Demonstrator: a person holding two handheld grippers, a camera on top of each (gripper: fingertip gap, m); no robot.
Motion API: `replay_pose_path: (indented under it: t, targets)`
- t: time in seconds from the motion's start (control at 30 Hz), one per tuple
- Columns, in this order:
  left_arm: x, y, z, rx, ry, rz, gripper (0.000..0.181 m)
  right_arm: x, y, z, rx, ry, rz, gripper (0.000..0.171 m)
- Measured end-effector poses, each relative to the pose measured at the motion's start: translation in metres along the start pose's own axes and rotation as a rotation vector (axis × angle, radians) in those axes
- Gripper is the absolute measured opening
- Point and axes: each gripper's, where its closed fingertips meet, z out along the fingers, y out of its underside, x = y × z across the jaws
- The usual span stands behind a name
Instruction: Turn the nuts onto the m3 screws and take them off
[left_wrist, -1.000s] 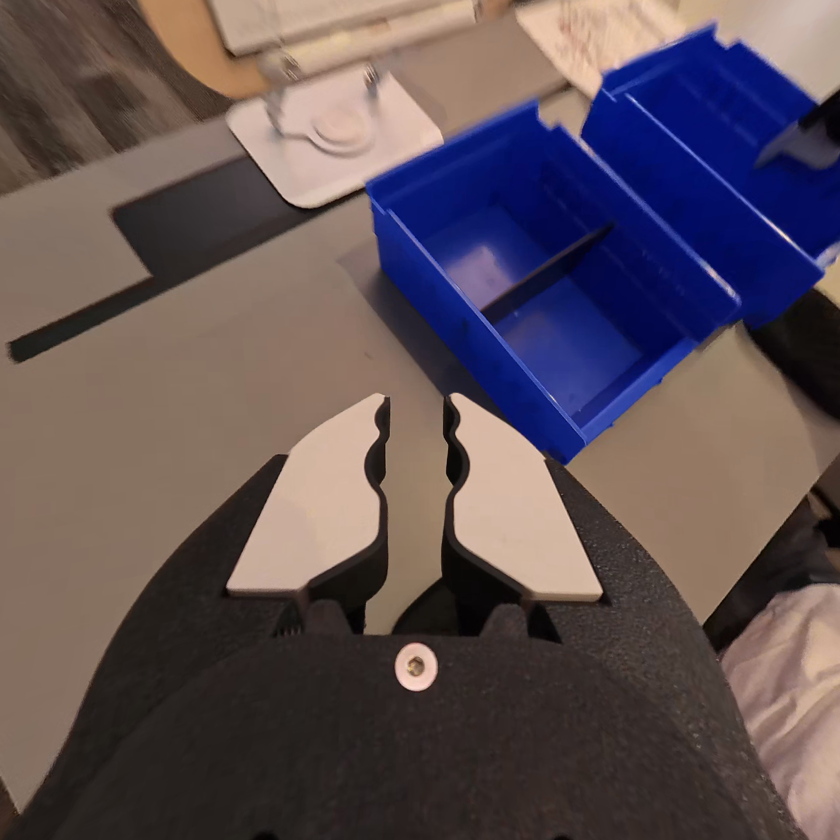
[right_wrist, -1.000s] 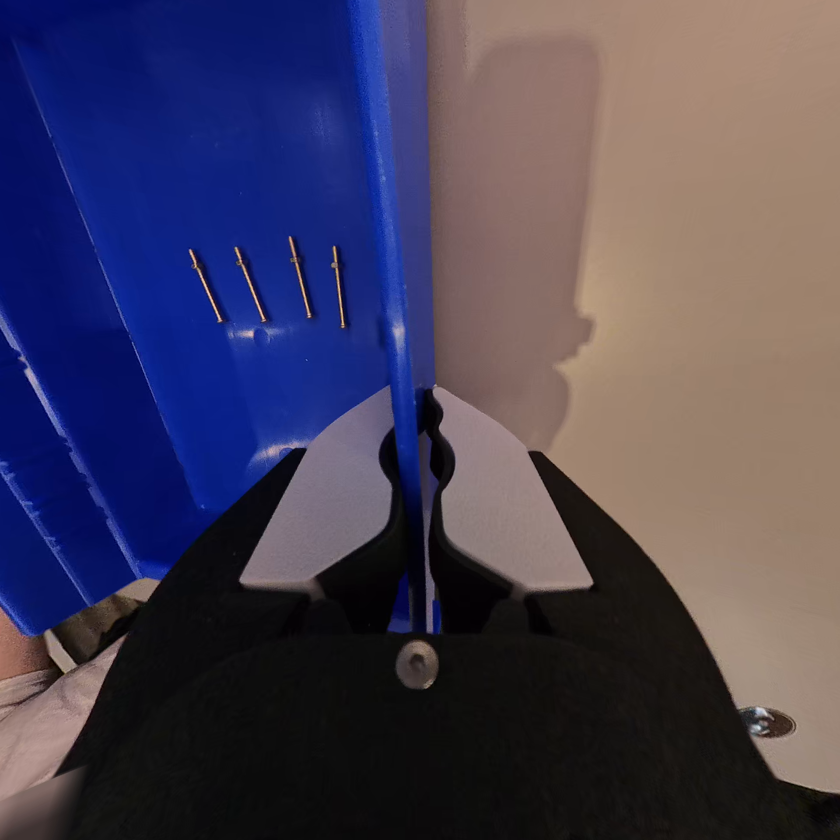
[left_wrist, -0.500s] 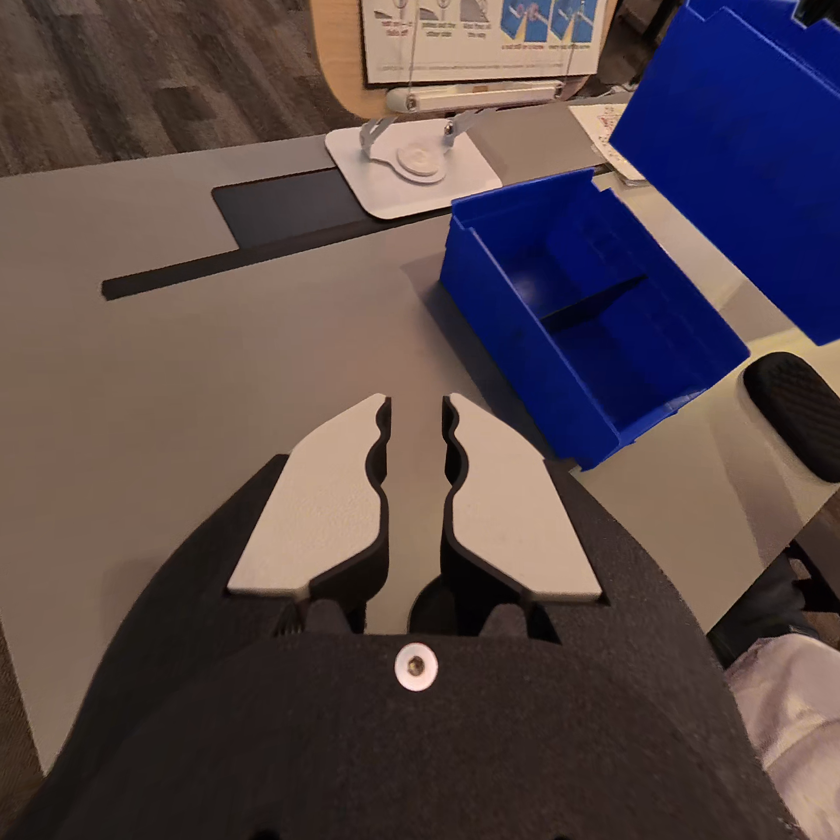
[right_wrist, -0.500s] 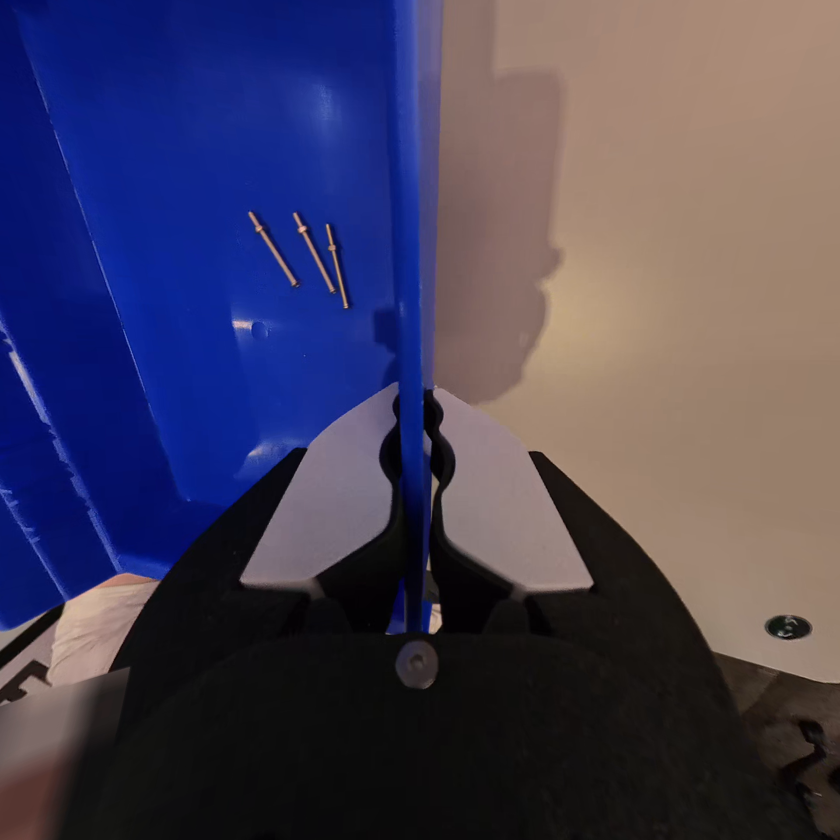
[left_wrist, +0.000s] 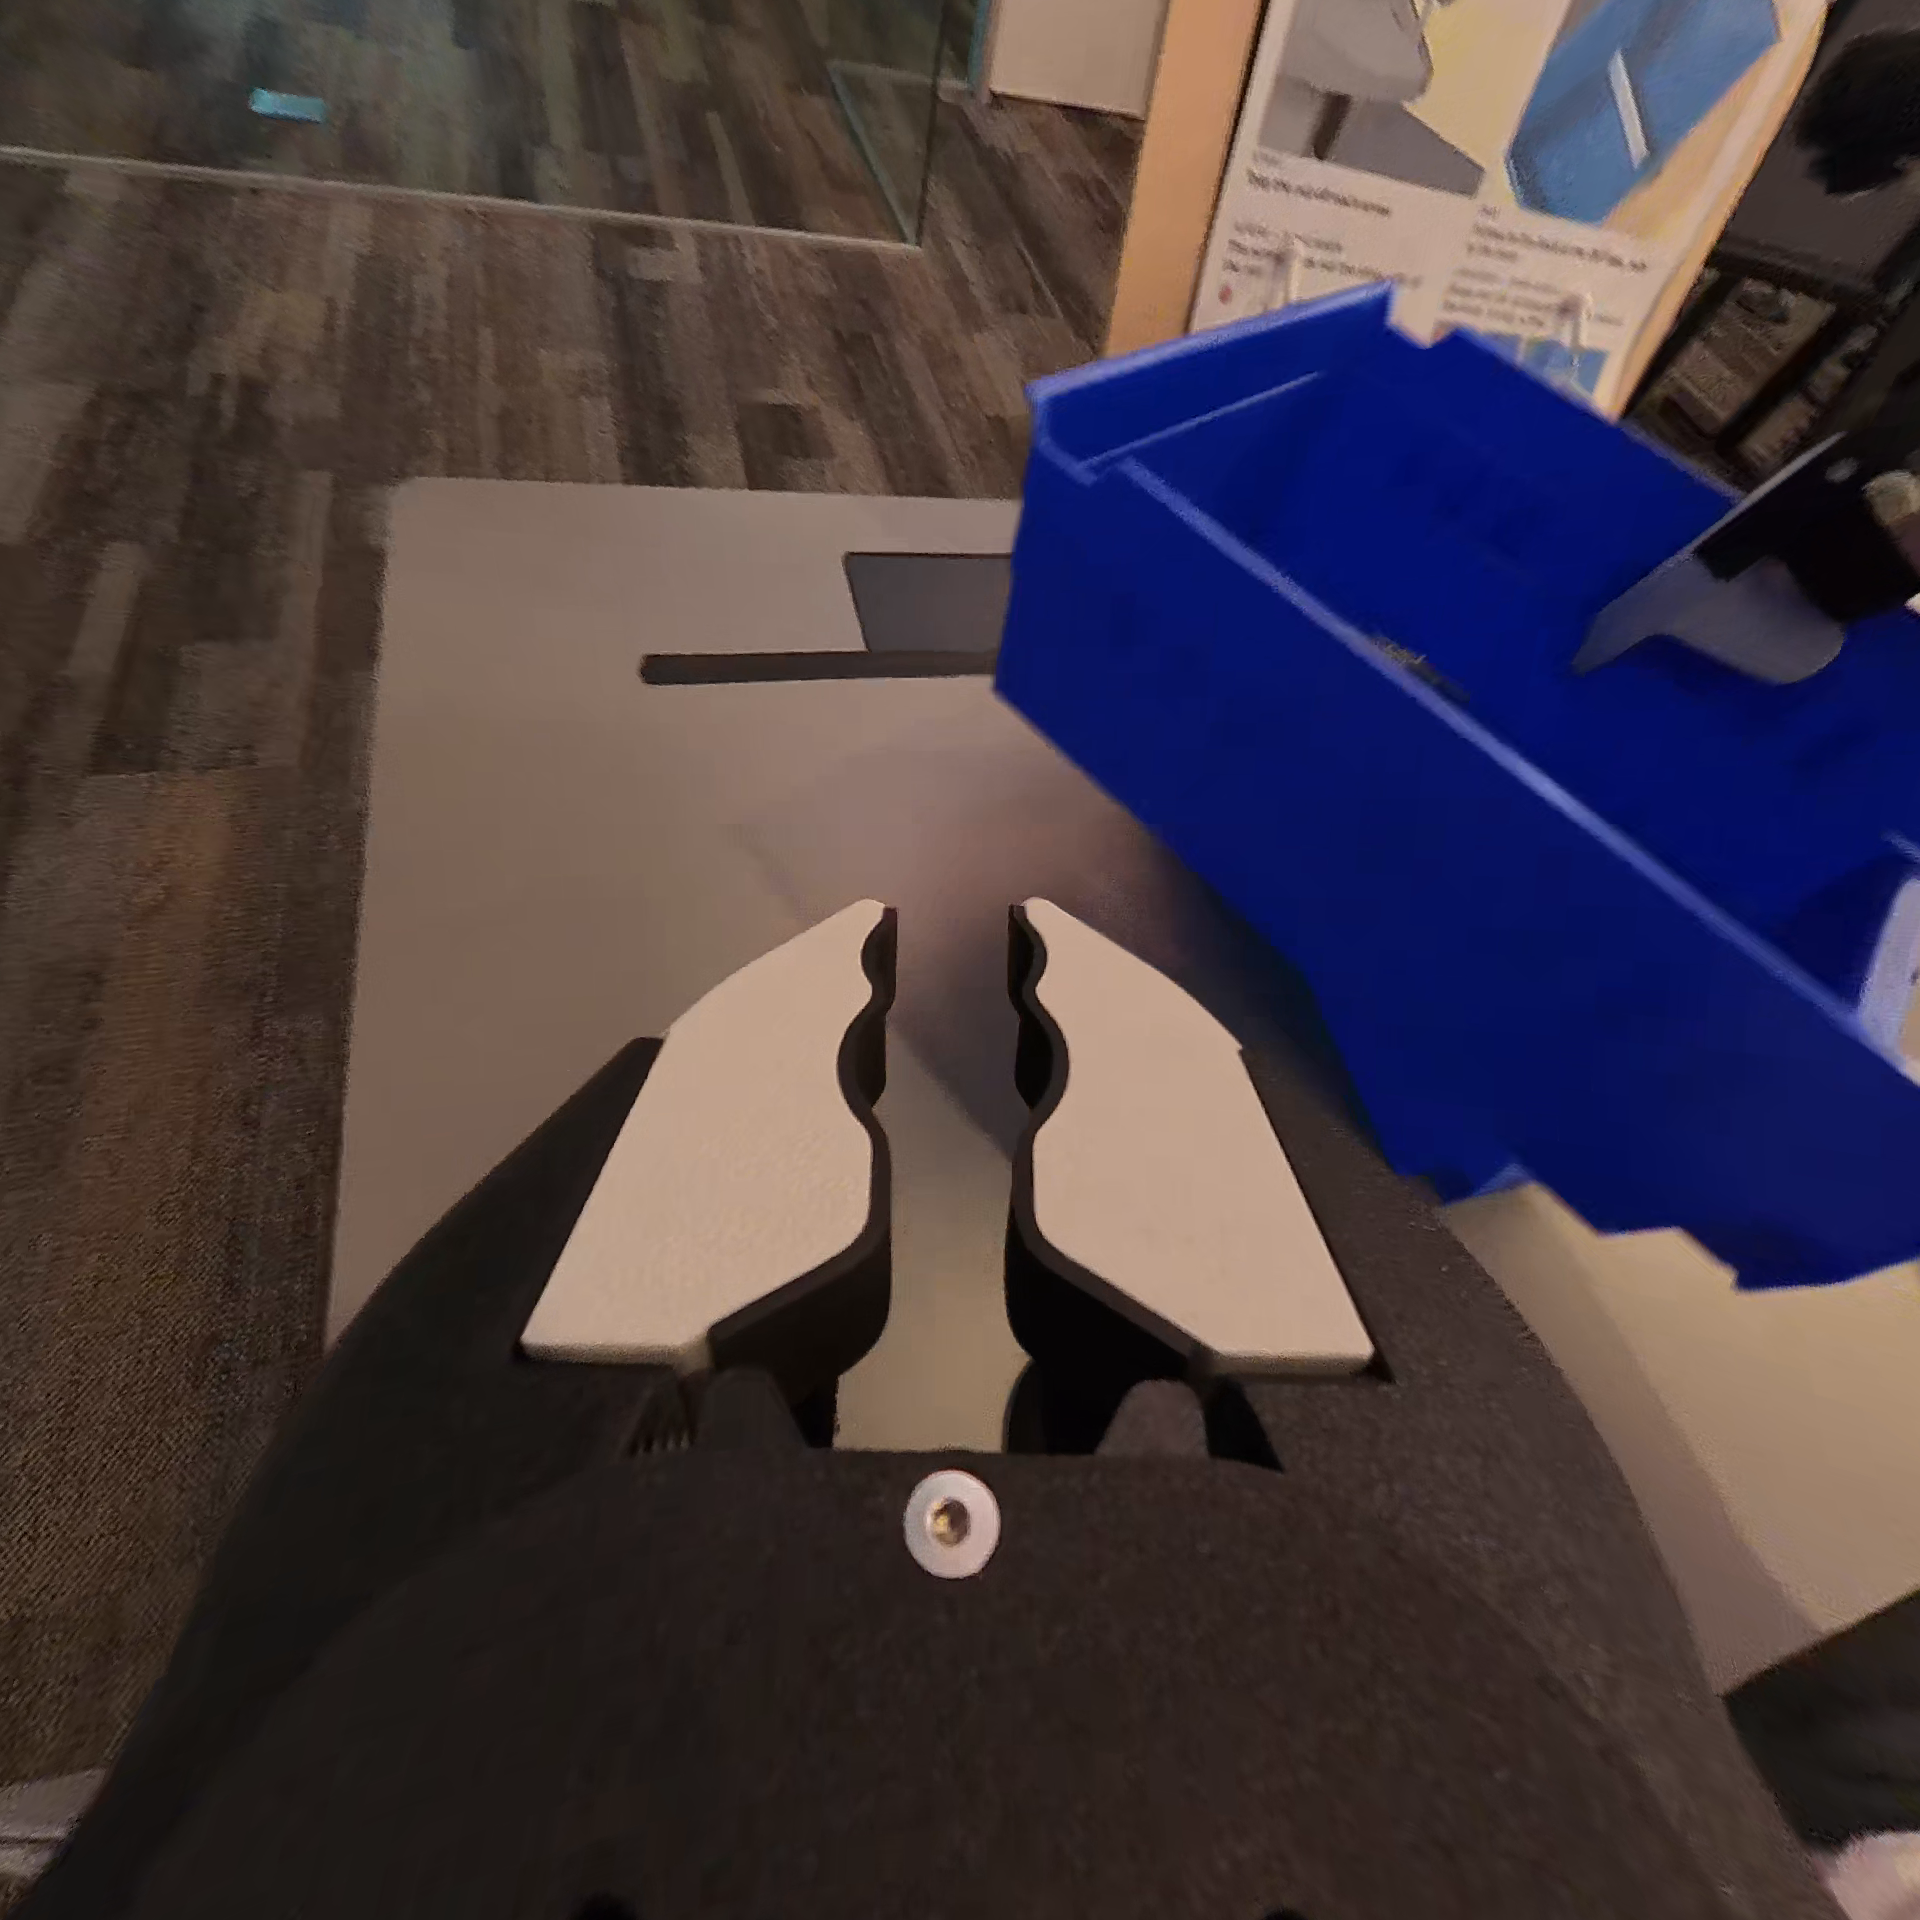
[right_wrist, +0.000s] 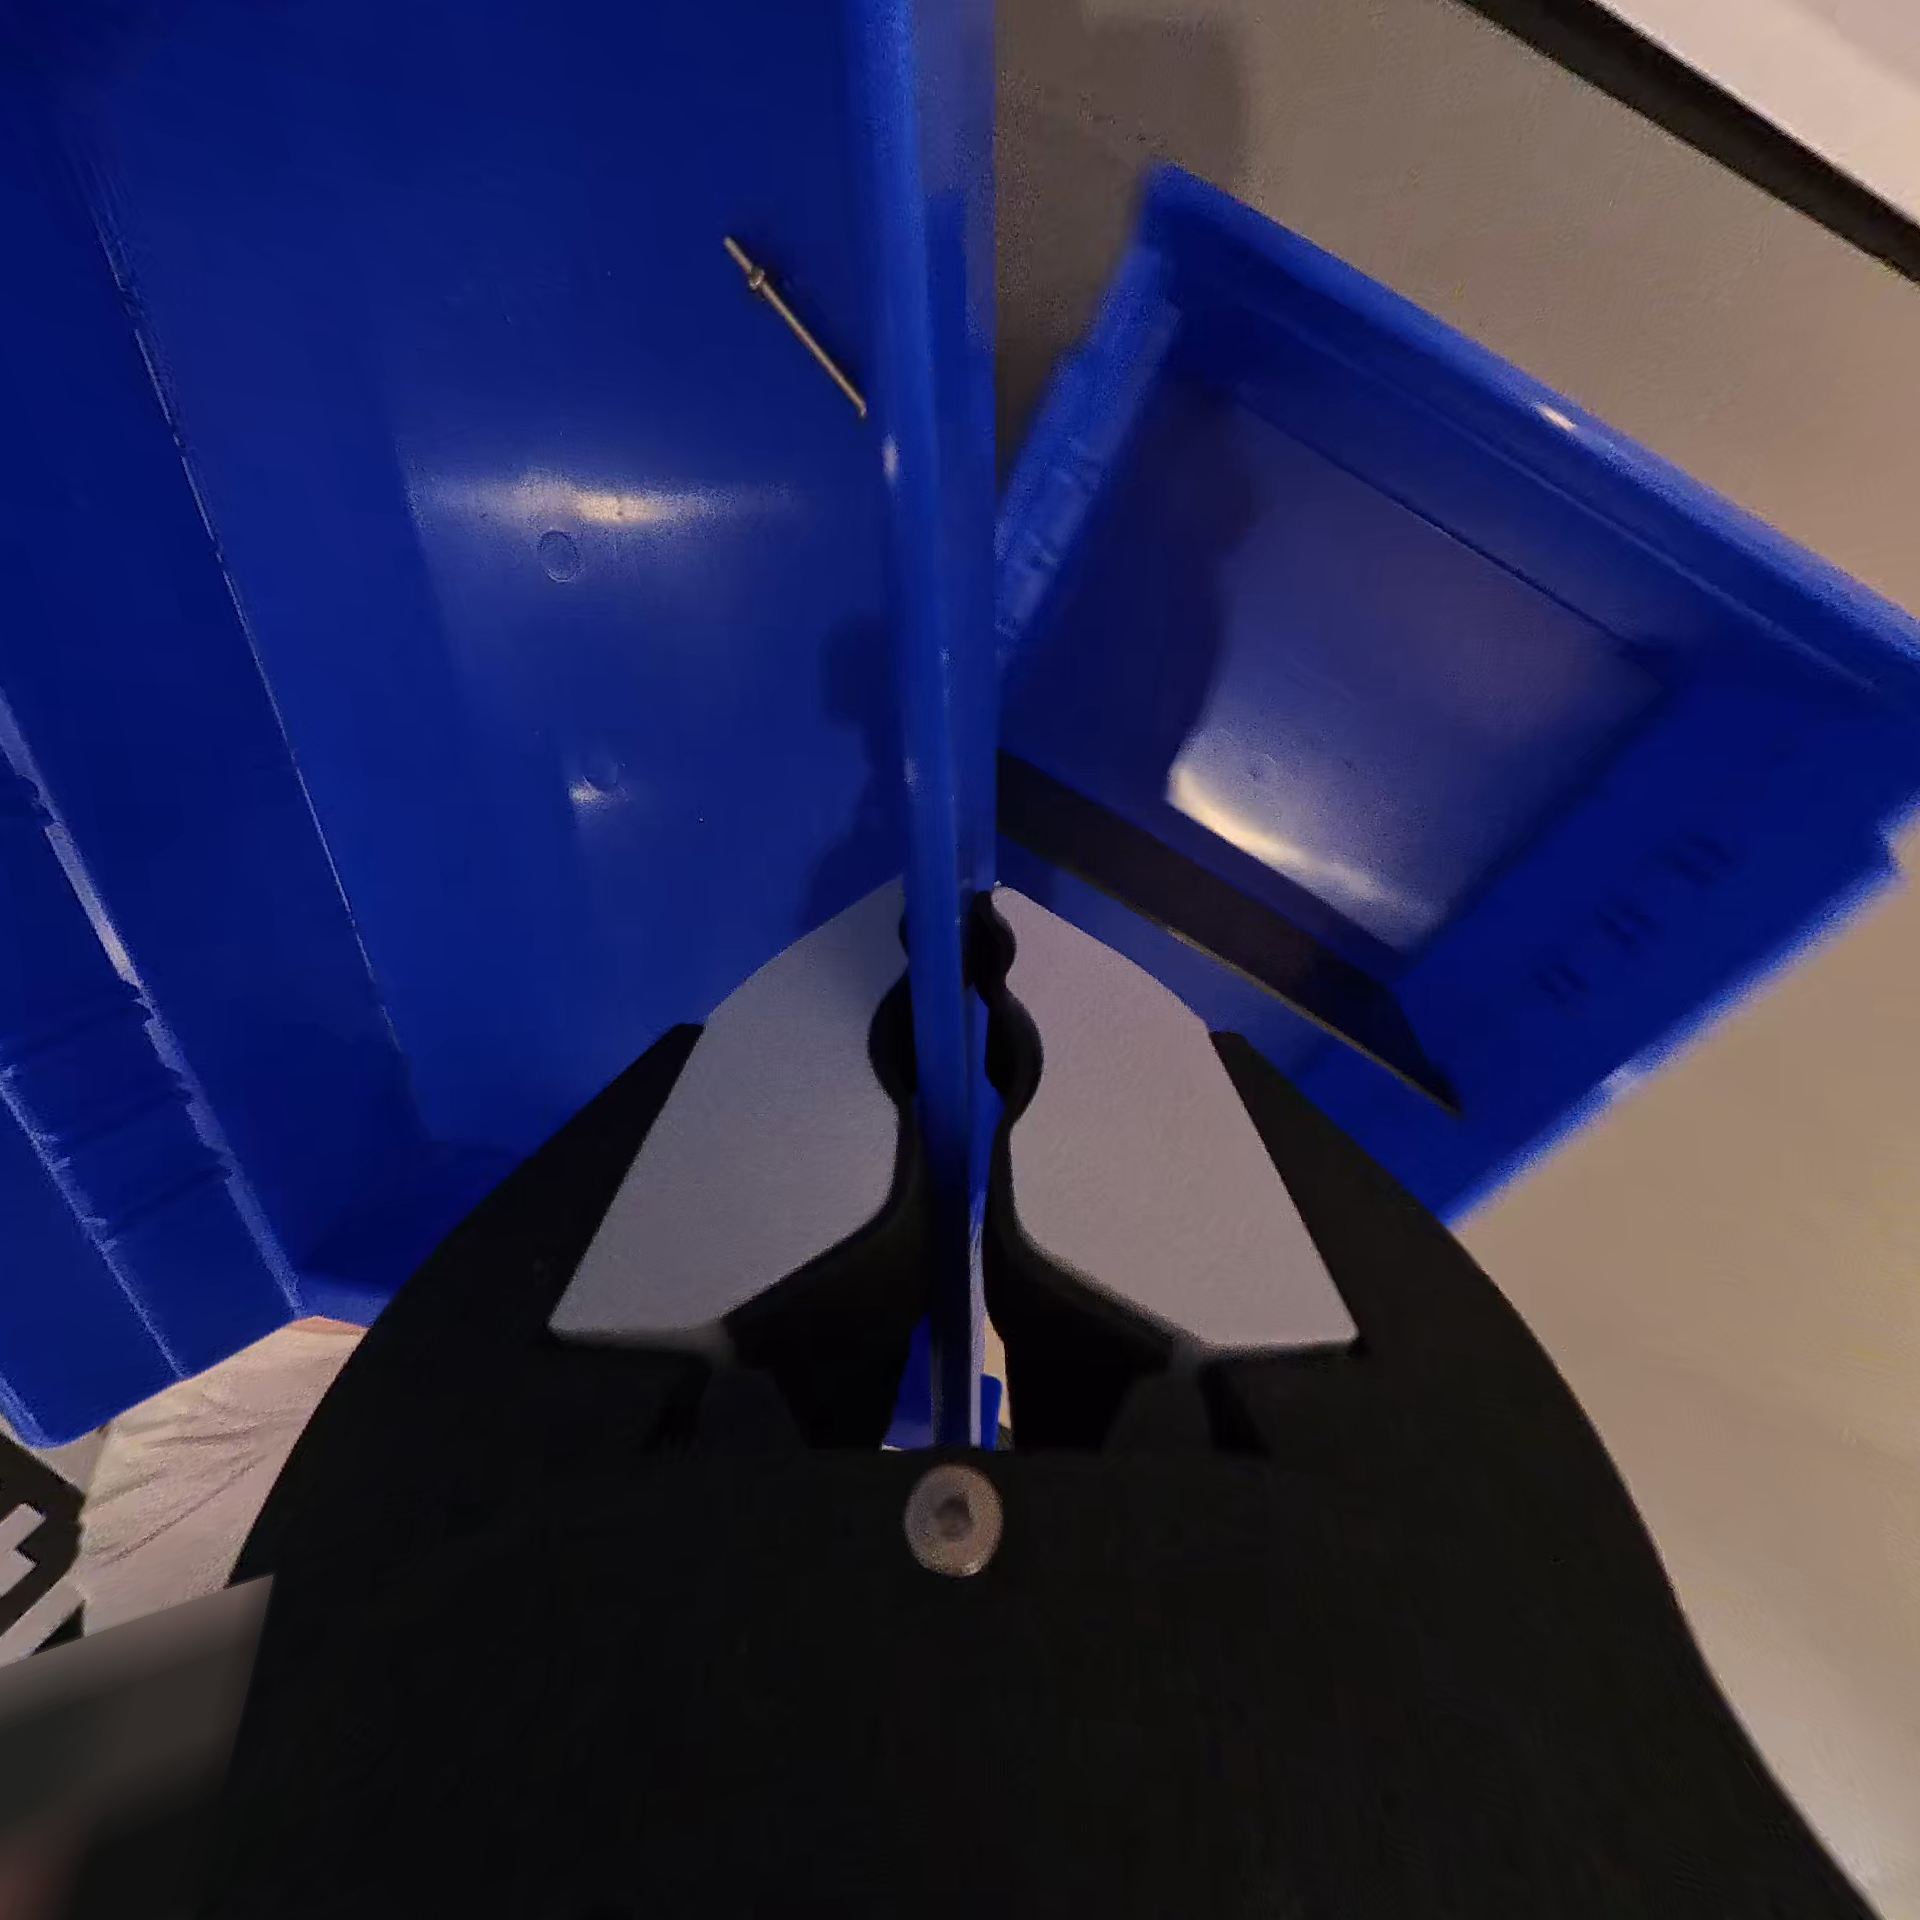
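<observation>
My right gripper (right_wrist: 945, 899) is shut on the side wall of a blue bin (right_wrist: 468, 623) and holds it tilted in the air. One thin brass screw with a nut on it (right_wrist: 795, 322) lies inside against that wall. A second blue bin (right_wrist: 1455, 727) with a black divider sits on the table below. In the left wrist view the held bin (left_wrist: 1403, 831) hangs at the right, with the right gripper's finger (left_wrist: 1714, 623) on its wall. My left gripper (left_wrist: 951, 920) is open and empty above the grey table (left_wrist: 623, 831).
A dark slot and dark panel (left_wrist: 883, 644) lie in the table top behind the held bin. The table's left edge drops to wood-look floor (left_wrist: 208, 727). A poster board (left_wrist: 1455, 156) stands at the back right. Left tips to right tips: about 35 cm.
The right gripper tilted and swung the held bin over the second bin; the screws slid toward the gripped wall, and only one shows now. The left gripper swung left and stayed open.
</observation>
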Motion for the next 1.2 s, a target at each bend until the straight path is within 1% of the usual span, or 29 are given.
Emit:
replay_pose_path:
  t: [0.1,0.2,0.37,0.47,0.6,0.7,0.77,0.83,0.87,0.97,1.0,1.03,1.1,1.13,1.2]
  targets:
    - [-0.009,-0.007,-0.015,0.058,-0.053,-0.013,0.020,-0.044,-0.024,0.028,-0.008,-0.033,-0.049,0.006]
    - [-0.013,-0.006,-0.023,0.067,-0.081,-0.017,0.020,-0.078,-0.040,0.056,-0.023,-0.063,-0.062,0.006]
    - [-0.022,-0.003,-0.022,0.047,-0.129,-0.024,0.021,-0.107,-0.057,0.101,-0.018,-0.055,-0.050,0.005]
    - [-0.029,0.005,-0.010,-0.004,-0.129,-0.032,0.021,-0.112,-0.060,0.130,-0.004,-0.045,-0.026,0.005]
    - [-0.040,0.021,0.017,-0.105,-0.097,-0.062,0.021,-0.109,-0.056,0.168,0.006,-0.034,0.027,0.005]
    - [-0.050,0.042,0.038,-0.219,-0.083,-0.093,0.021,-0.107,-0.049,0.185,-0.006,-0.042,0.082,0.005]
    - [-0.052,0.057,0.052,-0.300,-0.048,-0.109,0.019,-0.108,-0.050,0.191,0.031,-0.060,0.129,0.007]
    - [-0.055,0.071,0.062,-0.363,-0.033,-0.136,0.021,-0.115,-0.055,0.190,0.064,-0.098,0.121,0.016]
    - [-0.059,0.076,0.065,-0.390,-0.042,-0.147,0.023,-0.117,-0.058,0.186,0.080,-0.100,0.078,0.017]
    - [-0.063,0.091,0.072,-0.459,-0.048,-0.164,0.028,-0.115,-0.066,0.164,0.153,-0.051,-0.114,0.013]
    - [-0.064,0.095,0.073,-0.478,-0.048,-0.164,0.029,-0.112,-0.069,0.151,0.197,-0.011,-0.189,0.016]
    - [-0.066,0.100,0.074,-0.501,-0.067,-0.159,0.033,-0.106,-0.072,0.133,0.266,0.050,-0.266,0.024]
    - [-0.071,0.102,0.076,-0.516,-0.112,-0.138,0.034,-0.090,-0.067,0.088,0.407,0.180,-0.380,0.033]
    - [-0.070,0.103,0.076,-0.525,-0.120,-0.132,0.035,-0.076,-0.056,0.066,0.447,0.254,-0.414,0.044]
    - [-0.068,0.104,0.076,-0.547,-0.147,-0.102,0.037,-0.031,-0.023,0.031,0.455,0.421,-0.427,0.063]
